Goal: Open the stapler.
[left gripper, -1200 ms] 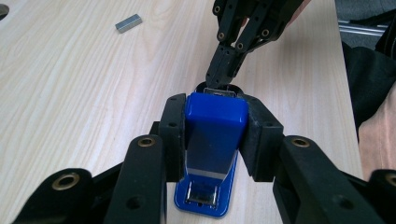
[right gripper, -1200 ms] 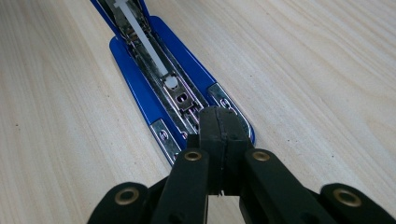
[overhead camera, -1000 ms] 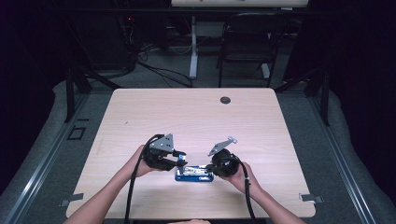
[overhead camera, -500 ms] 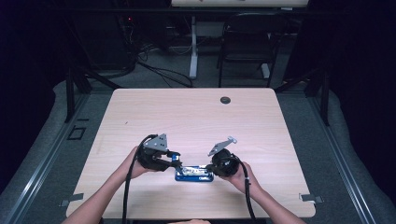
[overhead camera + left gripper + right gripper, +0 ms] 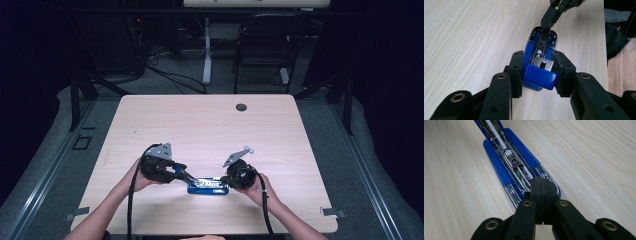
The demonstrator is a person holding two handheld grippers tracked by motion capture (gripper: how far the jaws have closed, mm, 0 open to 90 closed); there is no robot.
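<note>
A blue stapler (image 5: pixel 209 186) lies opened near the table's front edge, with its metal staple channel (image 5: pixel 517 168) bare. My left gripper (image 5: pixel 187 179) comes in from the left. Its jaws clamp the stapler's blue rear end (image 5: pixel 539 76) from both sides. My right gripper (image 5: pixel 226 182) comes in from the right with its jaws pressed together. Its tips (image 5: pixel 541 187) rest in the front end of the metal channel, and from the left gripper view the right gripper (image 5: pixel 548 21) reaches down into the stapler's far end. Nothing shows between the right jaws.
The light wooden table (image 5: pixel 210 125) stretches away behind the stapler, with a small round cable hole (image 5: pixel 241 107) near its far edge. A black chair (image 5: pixel 265 40) and cables stand on the floor beyond the table. The person's forearms enter from the bottom.
My left hand and gripper have shifted a little to the left. The stapler and the right gripper have stayed where they were.
</note>
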